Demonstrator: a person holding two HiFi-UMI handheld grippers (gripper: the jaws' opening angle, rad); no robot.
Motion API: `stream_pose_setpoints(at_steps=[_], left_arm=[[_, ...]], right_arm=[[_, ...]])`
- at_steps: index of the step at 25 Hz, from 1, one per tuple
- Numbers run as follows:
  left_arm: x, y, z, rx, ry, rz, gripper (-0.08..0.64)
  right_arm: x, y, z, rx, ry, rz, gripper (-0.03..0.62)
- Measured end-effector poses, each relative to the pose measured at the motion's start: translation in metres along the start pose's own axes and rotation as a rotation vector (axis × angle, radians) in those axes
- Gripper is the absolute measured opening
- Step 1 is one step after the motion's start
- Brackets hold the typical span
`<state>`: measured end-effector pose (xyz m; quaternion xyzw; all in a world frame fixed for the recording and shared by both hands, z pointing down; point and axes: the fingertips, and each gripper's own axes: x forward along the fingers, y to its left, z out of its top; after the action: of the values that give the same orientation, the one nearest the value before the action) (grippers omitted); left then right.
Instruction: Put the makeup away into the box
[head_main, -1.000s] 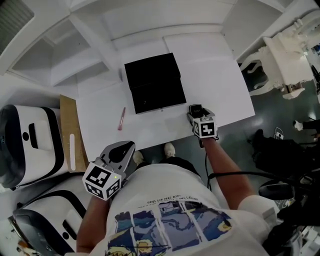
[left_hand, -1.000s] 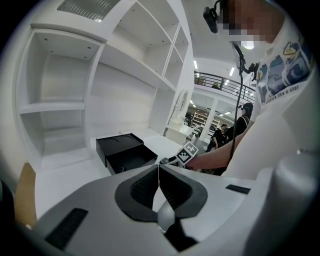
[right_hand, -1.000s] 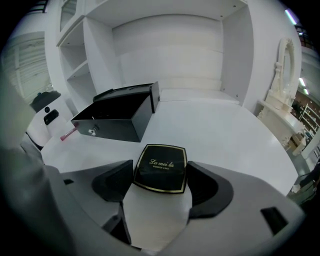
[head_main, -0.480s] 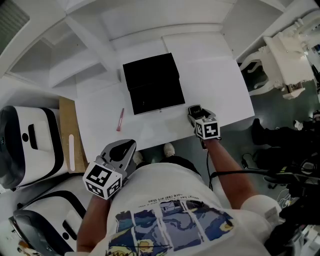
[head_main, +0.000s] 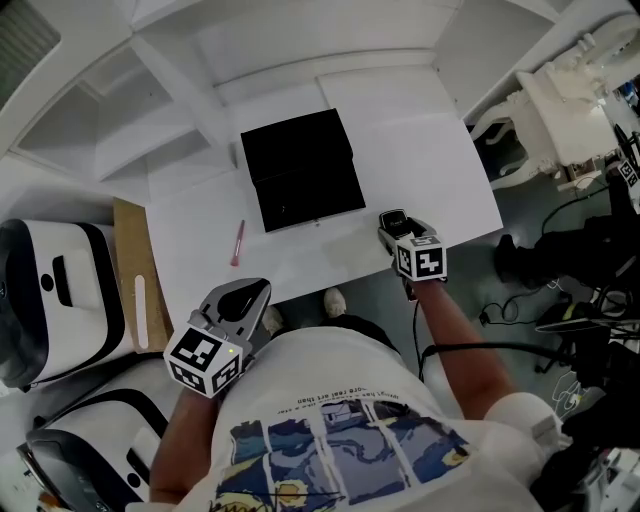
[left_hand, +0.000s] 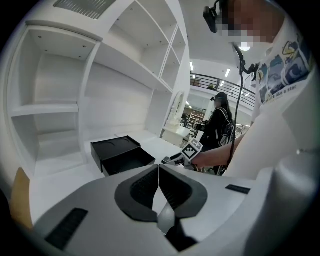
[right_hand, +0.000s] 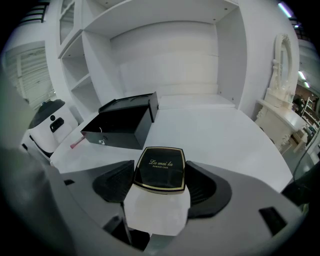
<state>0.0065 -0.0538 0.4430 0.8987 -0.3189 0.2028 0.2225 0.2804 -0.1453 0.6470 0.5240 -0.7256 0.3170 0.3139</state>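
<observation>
**Black compact gripped at the counter's edge, box open ahead**

White shelving (right_hand: 165, 45) rises behind a white counter (head_main: 420, 180) that fills the middle of the head view. To the left of the counter stand rounded white-and-black machines (head_main: 60, 290), with a brown board (head_main: 133, 262) between them and the counter.

A black rectangular box (head_main: 300, 170) sits on the counter towards the back, with its lid swung open behind it. The right gripper view shows a small metal catch on its front wall. No makeup can be seen inside the box from these views.

The right gripper (head_main: 392, 220) is held at the near edge of the counter, in front of the box's right corner and apart from it. Its fingers (right_hand: 202, 185) are closed on a black square compact with a gold rim (right_hand: 160, 169). The compact's lid faces up and bears the gold script "La mei la". A smaller line of print beneath is too fine to read.

The left gripper (head_main: 240, 298) is held close to the person's torso, off the counter. Its fingers (left_hand: 140, 187) are pressed together with nothing between them. The person's white T-shirt carries a blue panelled picture, and the words "like a star" can be read on it in the left gripper view.

A slim pink makeup stick (head_main: 238, 241) lies on the counter, left of the box and apart from it.
</observation>
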Motion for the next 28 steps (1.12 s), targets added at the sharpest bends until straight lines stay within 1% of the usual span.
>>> stream_pose_setpoints(at_steps=[7, 15, 21, 28], left_arm=[[-0.006, 0.004, -0.002, 0.003, -0.013, -0.014, 0.015], [-0.016, 0.014, -0.008, -0.014, -0.032, -0.014, 0.015], [-0.026, 0.018, -0.011, -0.031, -0.048, 0.004, 0.015], [-0.044, 0.030, -0.019, -0.059, -0.063, 0.055, 0.015]], right_arm=[[-0.016, 0.012, 0.024, -0.003, -0.045, 0.010, 0.339], [-0.025, 0.033, 0.050, -0.039, -0.065, 0.024, 0.339], [-0.022, 0.057, 0.071, -0.087, -0.072, 0.069, 0.339], [0.006, 0.098, 0.095, -0.175, -0.052, 0.139, 0.339]])
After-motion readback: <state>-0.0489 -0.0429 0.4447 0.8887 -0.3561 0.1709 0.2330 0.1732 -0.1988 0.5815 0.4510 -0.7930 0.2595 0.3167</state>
